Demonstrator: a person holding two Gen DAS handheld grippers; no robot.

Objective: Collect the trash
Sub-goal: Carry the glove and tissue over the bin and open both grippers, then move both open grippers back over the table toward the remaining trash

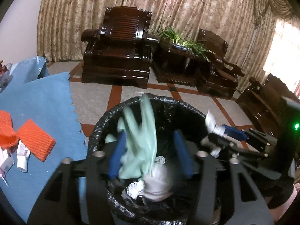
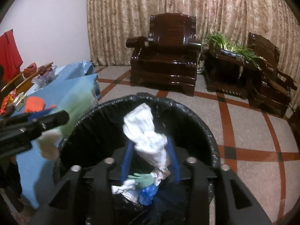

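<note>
A bin with a black liner [image 1: 165,103] [image 2: 105,131] stands below both grippers, beside the blue-clothed table. My left gripper [image 1: 150,150] is open over it; a mint green rubber glove [image 1: 140,135] hangs blurred between its blue fingers [image 1: 117,155], above white crumpled paper [image 1: 155,183] in the bin. My right gripper [image 2: 149,159] is shut on a crumpled white plastic wrapper [image 2: 148,138] over the bin; it also shows in the left wrist view [image 1: 223,131]. Another green glove [image 2: 144,179] and blue plastic [image 2: 148,193] lie inside.
The blue-clothed table [image 1: 46,103] [image 2: 75,91] at left carries orange corrugated pieces [image 1: 35,142], small white boxes [image 1: 22,159] and a glass dish [image 2: 45,76]. Dark wooden armchairs [image 1: 118,46] [image 2: 165,56] and a plant stand [image 1: 178,56] stand on the tiled floor.
</note>
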